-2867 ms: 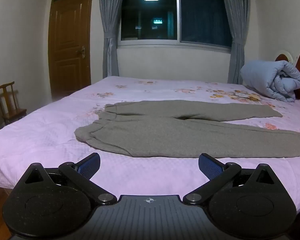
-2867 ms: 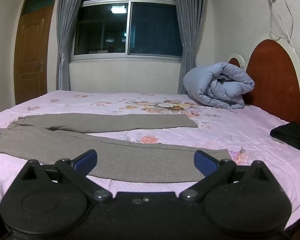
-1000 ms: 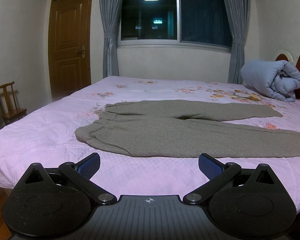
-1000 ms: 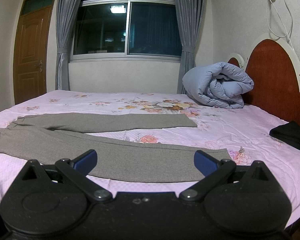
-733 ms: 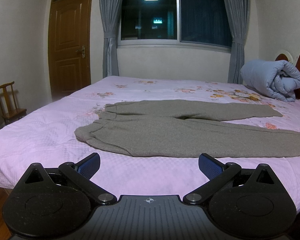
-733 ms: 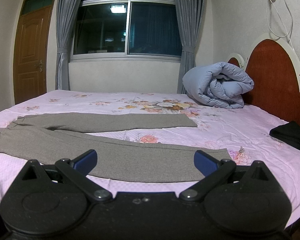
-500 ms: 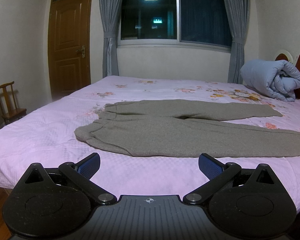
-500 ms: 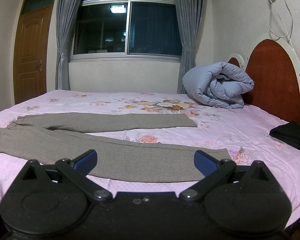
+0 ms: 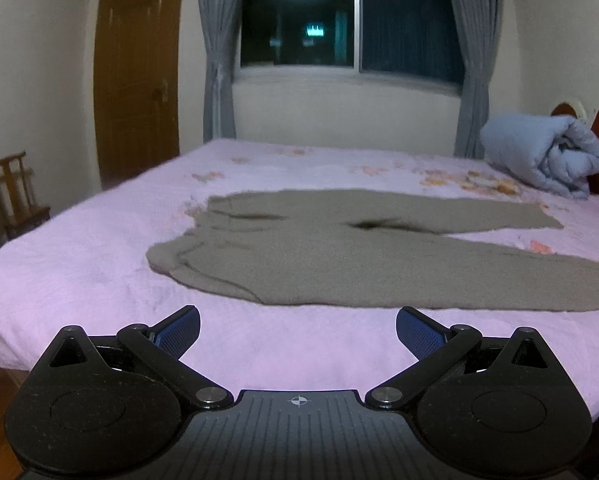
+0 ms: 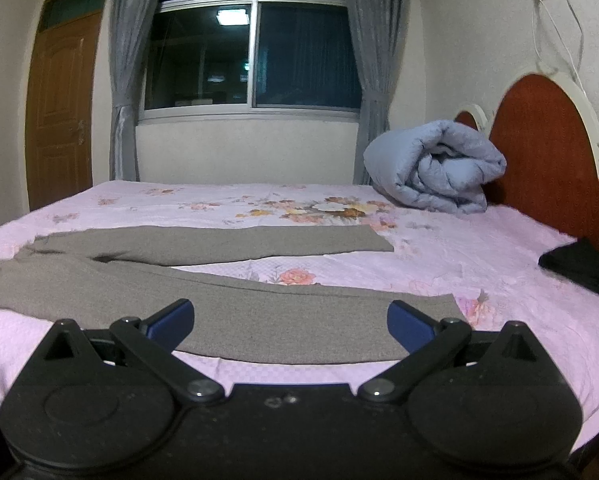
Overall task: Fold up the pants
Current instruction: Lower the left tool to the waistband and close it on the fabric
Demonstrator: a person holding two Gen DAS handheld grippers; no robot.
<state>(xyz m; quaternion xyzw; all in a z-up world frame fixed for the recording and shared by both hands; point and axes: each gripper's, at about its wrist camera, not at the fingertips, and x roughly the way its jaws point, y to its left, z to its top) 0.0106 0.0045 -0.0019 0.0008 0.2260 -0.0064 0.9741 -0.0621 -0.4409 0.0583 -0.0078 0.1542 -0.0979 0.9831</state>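
Note:
Grey pants (image 9: 339, 256) lie flat on the pink bed (image 9: 79, 272), waistband to the left and both legs spread apart to the right. My left gripper (image 9: 298, 330) is open and empty, just short of the near edge of the pants by the waist. In the right wrist view the pants (image 10: 219, 300) show their two leg ends. My right gripper (image 10: 290, 322) is open and empty, its fingers over the near leg close to its hem.
A rolled blue quilt (image 10: 435, 168) lies by the red headboard (image 10: 539, 152). A black garment (image 10: 583, 268) sits at the bed's right edge. A wooden chair (image 9: 15, 196) and a door (image 9: 137, 92) stand at the left. A window (image 9: 351, 20) is behind the bed.
Both grippers have moved forward and slightly up toward the bed; the pants look closer in both views. The pants have not moved and both grippers stay open.

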